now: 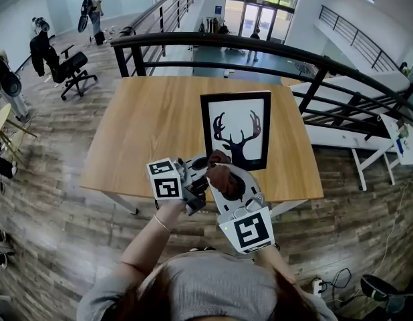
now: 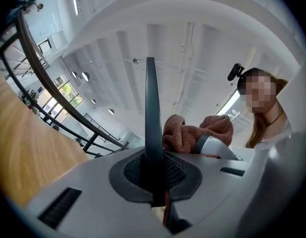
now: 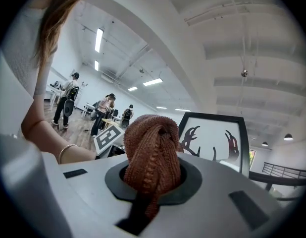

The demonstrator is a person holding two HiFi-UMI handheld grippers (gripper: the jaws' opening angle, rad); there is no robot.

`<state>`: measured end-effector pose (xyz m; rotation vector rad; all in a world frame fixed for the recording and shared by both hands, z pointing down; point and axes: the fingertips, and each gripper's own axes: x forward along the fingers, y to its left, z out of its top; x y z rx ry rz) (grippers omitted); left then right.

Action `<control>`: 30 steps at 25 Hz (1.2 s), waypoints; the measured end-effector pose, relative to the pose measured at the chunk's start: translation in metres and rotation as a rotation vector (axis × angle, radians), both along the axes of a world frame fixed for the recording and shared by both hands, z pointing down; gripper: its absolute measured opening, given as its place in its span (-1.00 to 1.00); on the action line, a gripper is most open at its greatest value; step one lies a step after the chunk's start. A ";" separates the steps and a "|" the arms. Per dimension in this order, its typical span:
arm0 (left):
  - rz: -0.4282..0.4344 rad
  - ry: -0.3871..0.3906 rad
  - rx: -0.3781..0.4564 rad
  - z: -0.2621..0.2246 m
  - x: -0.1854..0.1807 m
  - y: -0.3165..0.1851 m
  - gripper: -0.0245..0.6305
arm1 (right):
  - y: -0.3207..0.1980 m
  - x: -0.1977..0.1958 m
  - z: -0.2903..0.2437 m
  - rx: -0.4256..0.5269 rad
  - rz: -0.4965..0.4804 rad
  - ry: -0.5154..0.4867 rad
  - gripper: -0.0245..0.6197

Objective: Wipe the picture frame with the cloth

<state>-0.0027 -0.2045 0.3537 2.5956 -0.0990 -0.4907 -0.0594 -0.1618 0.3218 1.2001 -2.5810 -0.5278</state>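
While the head view looks steeply down, the frame lies flat on the table, right of centre and close to the near edge, deer print up. Both grippers hang over that near edge, at the frame's lower end. The right gripper carries a bunched brown cloth. The left gripper sits just beside it

From the left gripper view, its fingers are pressed together into one dark blade with nothing between them. The cloth shows past them, on the other gripper

From the right gripper view, the fingers are clamped on the cloth, which bulges out in a tight wad and hides their tips. The frame shows beyond the wad, apart from it

Wiping looks not yet begun. Nothing steadies the frame, and the closed left gripper is off it, so a push from the wad could slide it across the smooth wood or over the edge. With little cloth proud of the tips, a steep approach might let hard fingers scrape the glass. A fold could also drag free of the grip
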 end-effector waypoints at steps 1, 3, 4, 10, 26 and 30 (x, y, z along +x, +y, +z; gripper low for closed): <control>0.002 0.003 -0.002 0.000 0.001 0.000 -0.87 | 0.001 0.001 0.001 0.001 0.002 0.002 -0.78; 0.003 0.002 -0.002 0.000 0.001 -0.002 -0.87 | 0.001 0.001 0.004 0.002 0.006 0.011 -0.78; 0.001 0.002 -0.002 0.000 0.001 -0.002 -0.87 | 0.002 0.001 0.005 -0.004 0.008 0.012 -0.78; 0.007 0.054 -0.042 -0.006 -0.002 -0.009 -0.87 | 0.006 0.003 0.017 -0.026 0.003 0.006 -0.78; 0.005 0.079 -0.042 -0.009 0.003 -0.013 -0.87 | 0.006 0.015 0.077 -0.214 0.000 -0.020 -0.78; -0.004 0.020 0.002 -0.004 0.006 -0.010 -0.87 | 0.009 0.023 0.066 -0.157 -0.033 -0.095 -0.78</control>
